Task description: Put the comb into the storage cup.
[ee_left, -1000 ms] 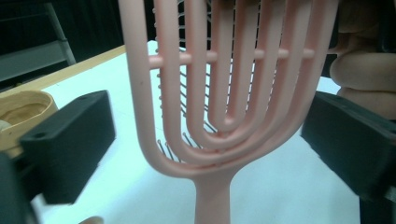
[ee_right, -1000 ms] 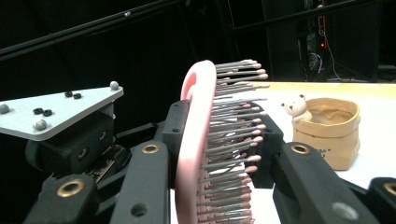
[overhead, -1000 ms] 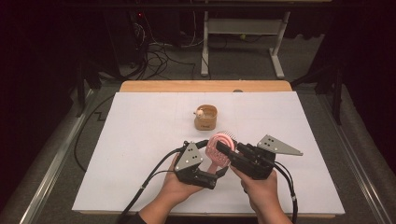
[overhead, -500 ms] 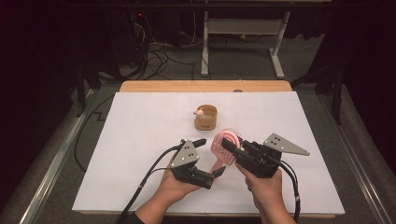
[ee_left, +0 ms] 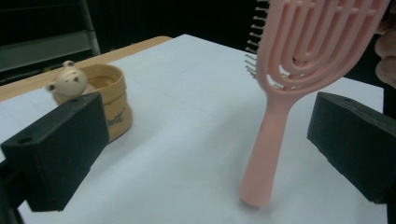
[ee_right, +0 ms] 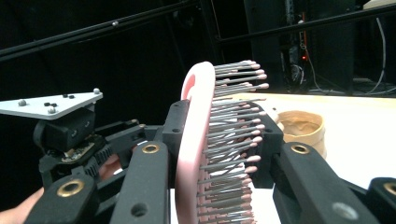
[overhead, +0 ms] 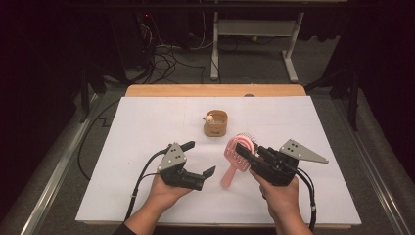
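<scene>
Pink plastic makes up the hairbrush (overhead: 236, 155), a vented paddle type with slots through its head and thin metal-looking bristles tipped with small beads. It is held near the middle of the white table (overhead: 147, 127), just at 5 o'clock from the small tan cup (overhead: 216, 123) with a bear figure on its rim. The brush is propped steeply, its handle tip touching the table surface and its head raised.

The head is clamped by the right gripper (overhead: 243, 148): in the right gripper view one jaw is seen against the smooth back and the other against the bristle side, with the pins pressed between. The left gripper (overhead: 198, 159) is released, its jaws having just been opening; in the left gripper view they stand wide on either side of the handle (ee_left: 268, 140) without touching it.

The brush is judged to be light and fairly stiff, though the slotted head may flex a little under pressure. The glossy handle is likely to be slippery, and the bristles give a springy, uneven seat that could let the head twist. The firmest hold is probably offered by the neck or the thick part of the handle, taken across its flatter faces rather than across the pins.
</scene>
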`<action>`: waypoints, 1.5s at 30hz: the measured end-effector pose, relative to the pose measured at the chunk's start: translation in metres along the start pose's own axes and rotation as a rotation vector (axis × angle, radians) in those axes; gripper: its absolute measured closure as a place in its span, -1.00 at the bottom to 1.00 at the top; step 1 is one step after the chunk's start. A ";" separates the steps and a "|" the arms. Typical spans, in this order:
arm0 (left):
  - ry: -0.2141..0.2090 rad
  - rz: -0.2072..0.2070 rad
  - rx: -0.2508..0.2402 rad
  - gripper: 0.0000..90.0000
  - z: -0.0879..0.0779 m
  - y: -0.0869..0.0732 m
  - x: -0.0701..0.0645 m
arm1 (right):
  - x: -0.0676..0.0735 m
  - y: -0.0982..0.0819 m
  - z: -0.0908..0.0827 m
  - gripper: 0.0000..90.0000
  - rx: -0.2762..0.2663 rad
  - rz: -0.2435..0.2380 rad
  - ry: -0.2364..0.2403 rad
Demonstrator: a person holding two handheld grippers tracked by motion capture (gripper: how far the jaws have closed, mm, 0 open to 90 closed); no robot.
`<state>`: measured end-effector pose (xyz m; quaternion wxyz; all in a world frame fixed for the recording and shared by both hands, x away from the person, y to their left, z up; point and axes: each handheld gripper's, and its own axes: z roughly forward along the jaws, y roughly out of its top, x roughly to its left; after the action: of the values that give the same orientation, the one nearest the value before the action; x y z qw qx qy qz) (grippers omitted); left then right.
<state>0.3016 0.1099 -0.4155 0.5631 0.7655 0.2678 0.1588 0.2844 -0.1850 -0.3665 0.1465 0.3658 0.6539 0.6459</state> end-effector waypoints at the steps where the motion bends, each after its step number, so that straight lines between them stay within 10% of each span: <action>1: 0.008 0.005 0.001 -1.00 -0.002 -0.001 0.001 | 0.000 0.000 0.000 0.49 0.001 0.000 0.000; 45: 0.135 0.000 -0.025 -1.00 -0.043 -0.049 0.036 | -0.008 0.005 -0.011 0.49 -0.024 -0.072 -0.064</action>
<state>0.2959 0.1758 -0.4505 0.5530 0.7460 0.3033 0.2136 0.2845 -0.1990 -0.3627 0.1950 0.3606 0.6538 0.6361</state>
